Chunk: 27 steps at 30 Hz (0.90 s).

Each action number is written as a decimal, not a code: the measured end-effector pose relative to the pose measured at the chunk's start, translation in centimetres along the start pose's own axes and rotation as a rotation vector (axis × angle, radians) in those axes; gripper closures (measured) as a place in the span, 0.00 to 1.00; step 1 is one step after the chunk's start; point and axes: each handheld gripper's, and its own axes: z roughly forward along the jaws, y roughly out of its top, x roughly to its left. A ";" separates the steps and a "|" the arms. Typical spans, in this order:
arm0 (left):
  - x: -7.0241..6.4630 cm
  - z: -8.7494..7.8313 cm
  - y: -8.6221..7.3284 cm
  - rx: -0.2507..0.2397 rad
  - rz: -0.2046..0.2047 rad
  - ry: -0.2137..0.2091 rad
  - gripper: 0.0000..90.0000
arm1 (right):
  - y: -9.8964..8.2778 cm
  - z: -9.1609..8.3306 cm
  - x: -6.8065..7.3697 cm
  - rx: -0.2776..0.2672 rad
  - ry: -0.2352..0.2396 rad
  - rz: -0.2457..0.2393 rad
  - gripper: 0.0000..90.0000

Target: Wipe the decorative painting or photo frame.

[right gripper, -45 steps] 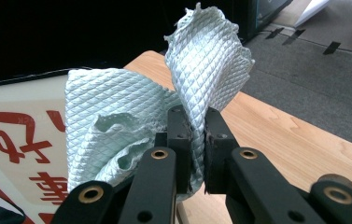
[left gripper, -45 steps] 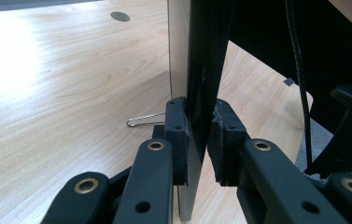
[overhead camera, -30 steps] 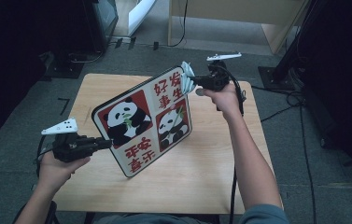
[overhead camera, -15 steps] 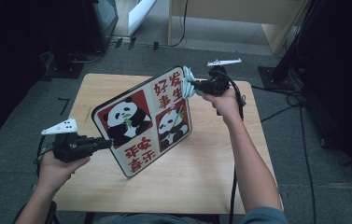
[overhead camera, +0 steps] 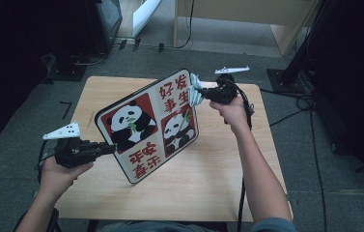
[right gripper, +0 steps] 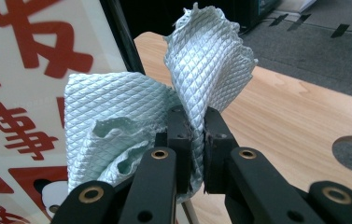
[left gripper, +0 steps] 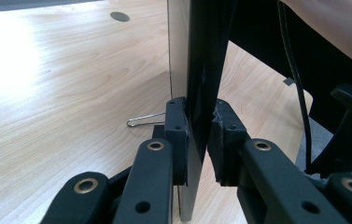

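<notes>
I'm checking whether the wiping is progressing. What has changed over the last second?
Hardly anything: the right claw with the cloth sits at the same top corner of the panda board. The left claw still clamps the board's edge, holding it tilted above the table.

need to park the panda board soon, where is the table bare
Bare wood lies at the table's far left corner behind the panda board, and along the near edge between the forearms. The middle is crowded: left gripper clamps the board, right gripper presses a cloth against it.

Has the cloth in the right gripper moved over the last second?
No. The cloth sits at the panda board's upper right corner, as before, judged against the table.
</notes>
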 end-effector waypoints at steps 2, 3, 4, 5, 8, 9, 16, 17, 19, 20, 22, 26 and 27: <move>0.0 0.0 0.0 0.000 0.001 0.000 0.88 | -0.3 0.1 -0.1 -0.001 0.000 0.002 0.94; 0.0 0.0 0.0 0.000 0.001 0.000 0.88 | -0.5 0.1 -0.2 0.006 0.001 0.006 0.94; 0.0 0.0 0.0 0.000 0.001 0.000 0.88 | -0.5 0.1 -0.2 0.008 0.001 0.012 0.94; 0.0 0.0 0.0 0.000 0.001 0.000 0.88 | -0.6 0.1 -0.3 0.012 0.000 0.016 0.94; 0.0 0.0 0.0 0.001 0.001 0.000 0.88 | -0.8 0.2 -0.2 0.010 -0.003 0.016 0.94; 0.0 0.0 0.0 0.001 0.001 0.000 0.88 | -1.0 0.2 -0.2 0.002 -0.004 0.003 0.94; 0.0 0.0 0.0 -0.001 -0.002 -0.001 0.88 | -1.9 0.3 -0.6 0.007 -0.001 0.027 0.94; 0.0 0.0 0.0 -0.002 -0.002 -0.001 0.88 | -1.9 0.4 -0.6 0.007 -0.001 0.032 0.94; 0.0 0.0 0.0 -0.001 -0.002 -0.001 0.88 | -2.1 0.4 -0.6 -0.001 -0.003 0.022 0.94; 0.0 0.0 0.0 -0.002 -0.001 -0.001 0.88 | -2.3 0.4 -0.6 0.000 -0.003 0.026 0.94; 0.0 0.0 0.0 -0.002 -0.001 -0.001 0.88 | -2.5 0.4 -0.7 0.001 -0.002 0.031 0.94; 0.0 0.0 0.0 -0.003 -0.002 -0.002 0.88 | -3.0 0.6 -0.9 0.003 -0.002 0.037 0.94; 0.0 0.0 0.0 -0.003 -0.002 -0.002 0.88 | -3.1 0.6 -0.9 0.005 -0.003 0.035 0.94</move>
